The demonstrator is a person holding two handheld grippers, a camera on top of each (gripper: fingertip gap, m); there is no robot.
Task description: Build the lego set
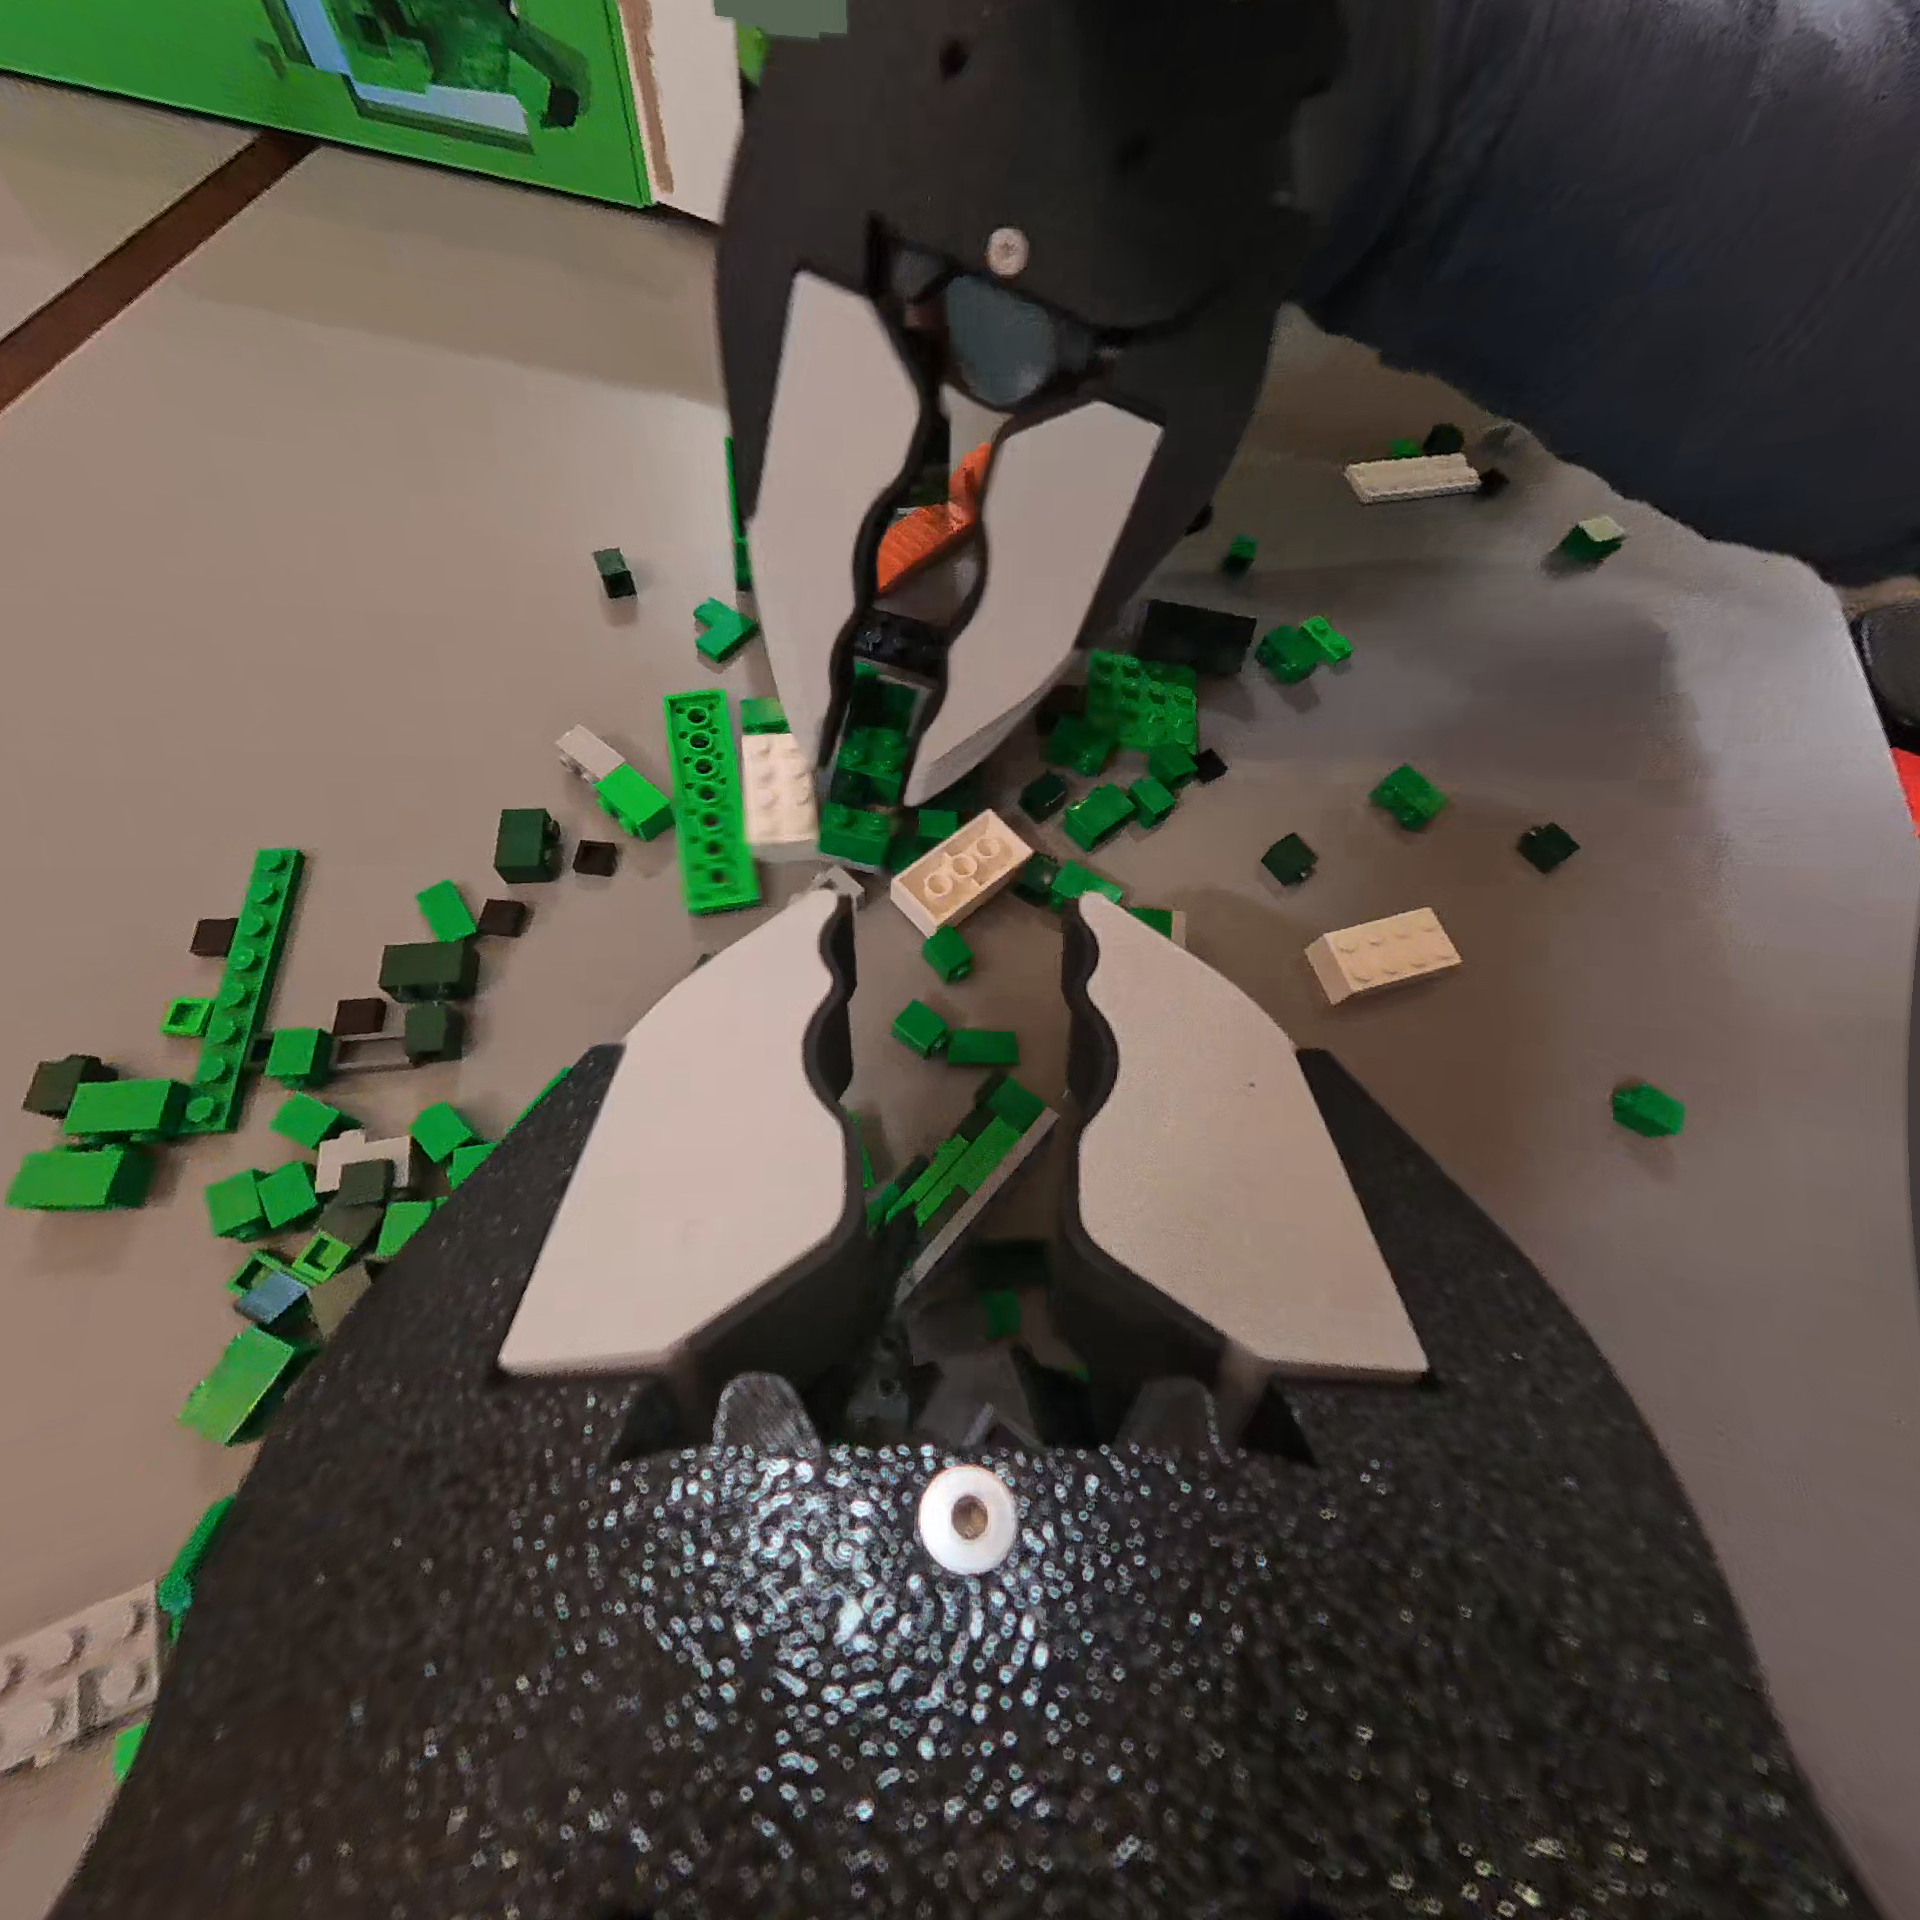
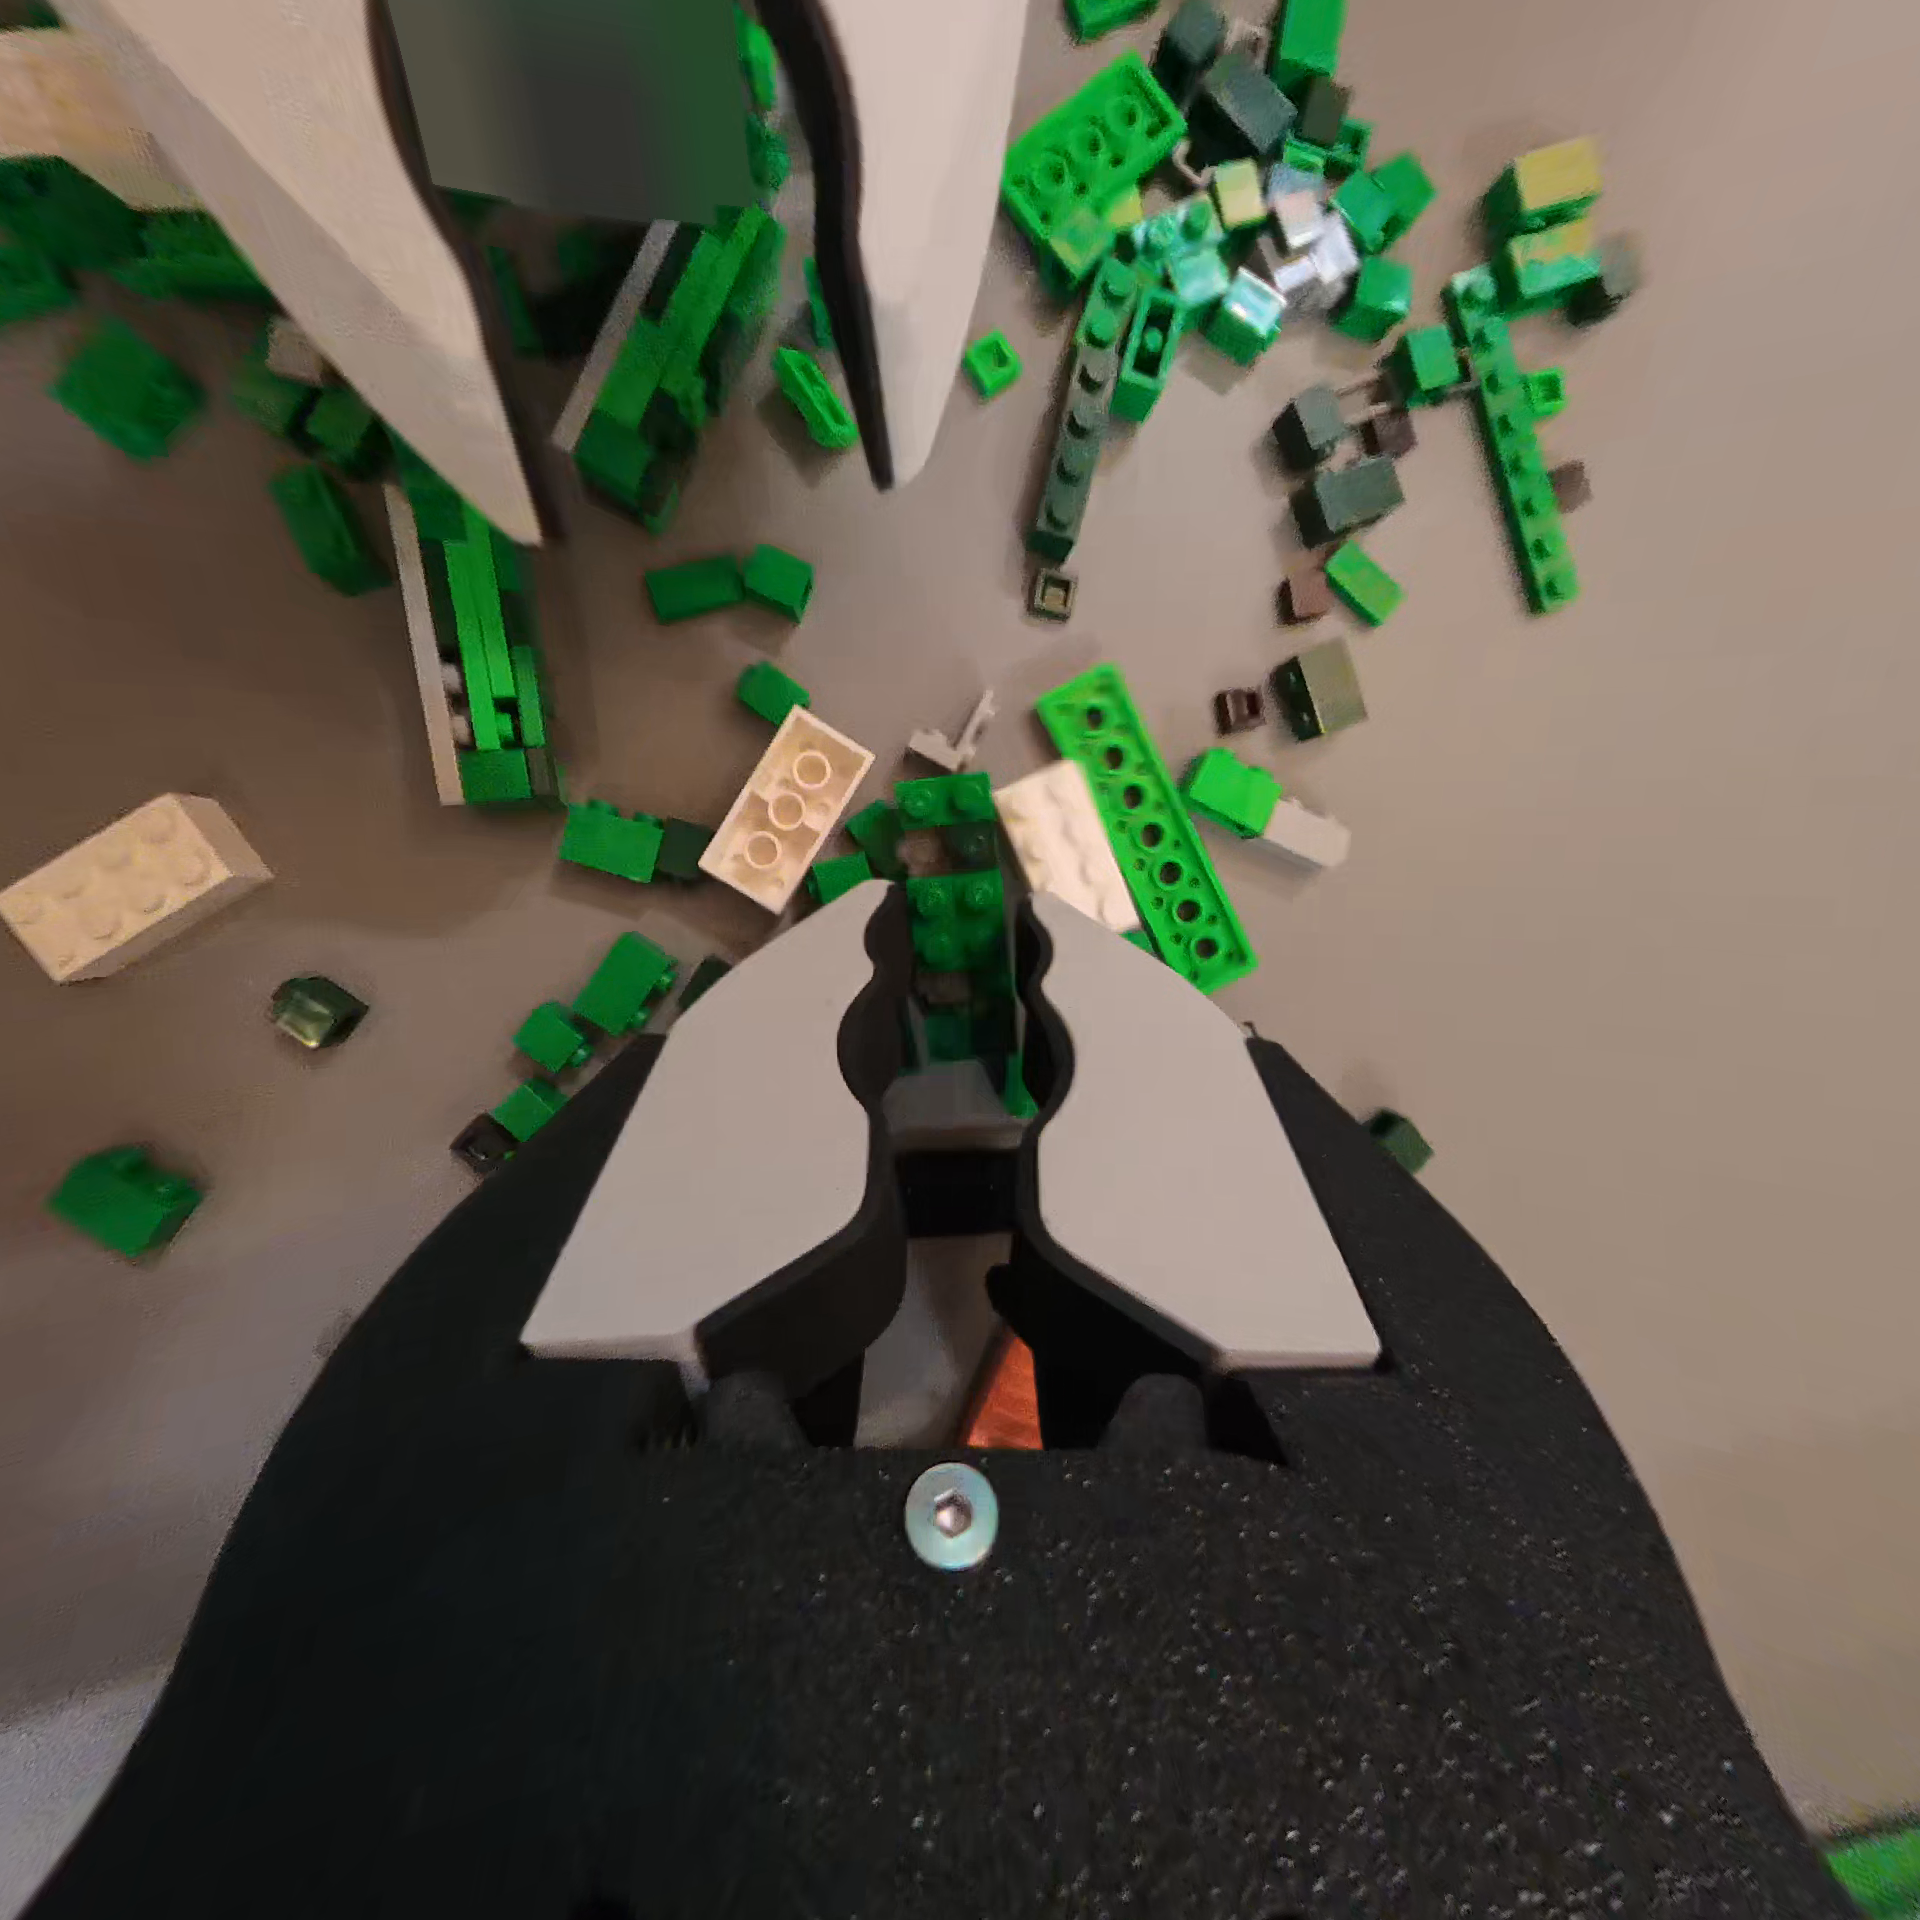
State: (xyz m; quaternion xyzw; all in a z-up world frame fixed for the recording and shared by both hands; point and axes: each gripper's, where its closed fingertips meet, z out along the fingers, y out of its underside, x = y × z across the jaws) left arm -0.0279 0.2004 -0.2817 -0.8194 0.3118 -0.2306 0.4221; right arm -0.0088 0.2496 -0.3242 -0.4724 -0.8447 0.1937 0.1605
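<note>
Bricks [image 1: 717, 800] scattered on table [image 1: 364, 520]

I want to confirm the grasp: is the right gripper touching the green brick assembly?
Touching. In the right wrist view, the right gripper has both fingers pressed against the green brick assembly, no gap visible.

The bricks [image 2: 790, 808] are hard plastic with a slight gloss, green and cream. The table [image 1: 312, 582] is smooth, matt grey. Each gripper body [image 1: 966, 1714] is rough, grainy black plastic that sparkles under light; its fingers [image 1: 717, 1143] are matt pale grey. A screw [image 2: 950, 1529] looks like shiny metal.
</note>
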